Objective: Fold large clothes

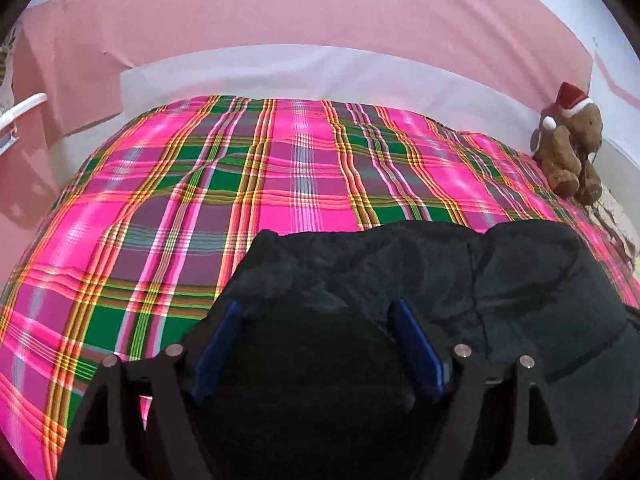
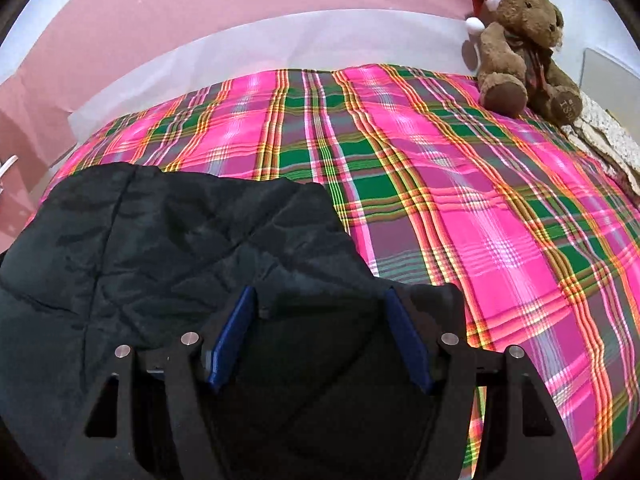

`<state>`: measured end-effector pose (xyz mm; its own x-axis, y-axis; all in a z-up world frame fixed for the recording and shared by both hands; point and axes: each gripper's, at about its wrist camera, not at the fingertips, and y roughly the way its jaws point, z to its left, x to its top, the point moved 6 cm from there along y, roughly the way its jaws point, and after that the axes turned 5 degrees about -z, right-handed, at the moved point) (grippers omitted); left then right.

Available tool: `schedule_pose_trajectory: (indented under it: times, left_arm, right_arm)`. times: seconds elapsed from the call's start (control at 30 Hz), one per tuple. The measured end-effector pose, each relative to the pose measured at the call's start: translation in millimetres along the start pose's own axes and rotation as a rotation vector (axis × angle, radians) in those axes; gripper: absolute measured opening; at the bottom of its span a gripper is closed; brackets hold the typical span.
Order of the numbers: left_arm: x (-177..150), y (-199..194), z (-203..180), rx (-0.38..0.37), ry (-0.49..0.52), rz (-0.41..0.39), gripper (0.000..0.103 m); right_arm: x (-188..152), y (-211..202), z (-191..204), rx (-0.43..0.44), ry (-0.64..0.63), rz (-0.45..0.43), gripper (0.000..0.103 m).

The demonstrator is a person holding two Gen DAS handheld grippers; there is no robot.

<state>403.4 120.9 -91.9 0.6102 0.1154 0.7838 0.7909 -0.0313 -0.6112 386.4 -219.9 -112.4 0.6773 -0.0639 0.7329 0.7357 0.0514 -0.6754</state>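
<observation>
Black jacket [image 1: 460,280] lies under both spread-apart grippers, left gripper [image 1: 316,308] and right gripper [image 2: 320,296], each above one side.

The black jacket [image 1: 420,280] is running off the bottom edge in both views, so its near half isn't showing. Lettering on the teddy bear's foot [image 2: 568,104] is coming out too small to read.

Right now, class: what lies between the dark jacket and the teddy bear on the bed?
Only bare plaid bedspread separates the dark jacket from the teddy bear; the right wrist view shows this stretch best.
</observation>
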Motion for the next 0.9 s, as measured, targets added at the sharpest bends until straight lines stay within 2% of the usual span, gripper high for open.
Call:
schedule_pose_trajectory:
  times: [0.17,0.27,0.37,0.43,0.53,0.57,0.73,0.9]
  left_arm:
    - [7.8,-16.0,-0.3,0.032,0.019,0.020,0.080]
    - [13.8,-50.8,5.5,0.023,0.017,-0.030,0.080]
    - [9.4,-89.3,14.1,0.012,0.026,-0.106,0.080]
    - [-4.9,-97.0,22.4,0.000,0.005,-0.103,0.080]
    - [-30.1,-74.6,33.6,0.020,-0.016,-0.020,0.080]
    - [-37.3,-66.8,36.6,-0.002,-0.045,-0.001,0.080]
    - [-42.1,-55.7,36.9,-0.030,-0.069,-0.022,0.081]
    - [-42.3,-53.8,39.3,-0.030,-0.075,-0.018,0.082]
  right_arm:
    - [8.1,-12.7,0.1,-0.032,-0.010,0.022,0.068]
    - [17.7,-50.2,0.6,-0.036,-0.032,-0.037,0.068]
    - [17.1,-92.7,2.9,0.003,-0.038,-0.112,0.068]
    - [8.8,-103.2,5.0,0.026,-0.038,-0.119,0.068]
    - [-16.1,-82.3,6.5,0.020,-0.054,-0.032,0.068]
    - [-23.8,-71.3,4.6,0.027,-0.045,-0.008,0.068]
    - [-35.2,-44.4,-5.5,0.040,-0.002,0.006,0.068]
    - [-35.1,-45.1,-6.2,0.019,0.000,0.023,0.068]
